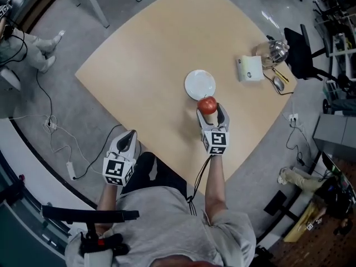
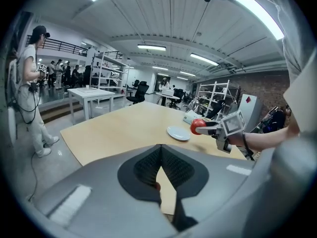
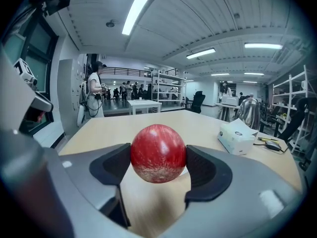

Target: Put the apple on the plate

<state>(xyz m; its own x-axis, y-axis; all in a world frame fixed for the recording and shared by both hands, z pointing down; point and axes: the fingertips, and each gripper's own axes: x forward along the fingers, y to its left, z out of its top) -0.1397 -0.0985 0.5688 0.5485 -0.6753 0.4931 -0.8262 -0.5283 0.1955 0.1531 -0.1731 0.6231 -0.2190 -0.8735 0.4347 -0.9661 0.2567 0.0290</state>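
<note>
Apple point(image 1: 207, 105): round, stem not showing, hovering at frame centre, just below plate point(image 1: 197, 83), over table point(image 1: 156, 54). Right gripper point(image 1: 209, 113) is clamping it, forearm reaching straight forward. Left gripper point(image 1: 127, 141) is hanging lower left, jaws meeting, empty.

Open tabletop point(image 1: 144, 54) all round the plate point(image 1: 199, 84), tissue box point(image 1: 250, 68) and kettle point(image 1: 276, 50) well aside.
</note>
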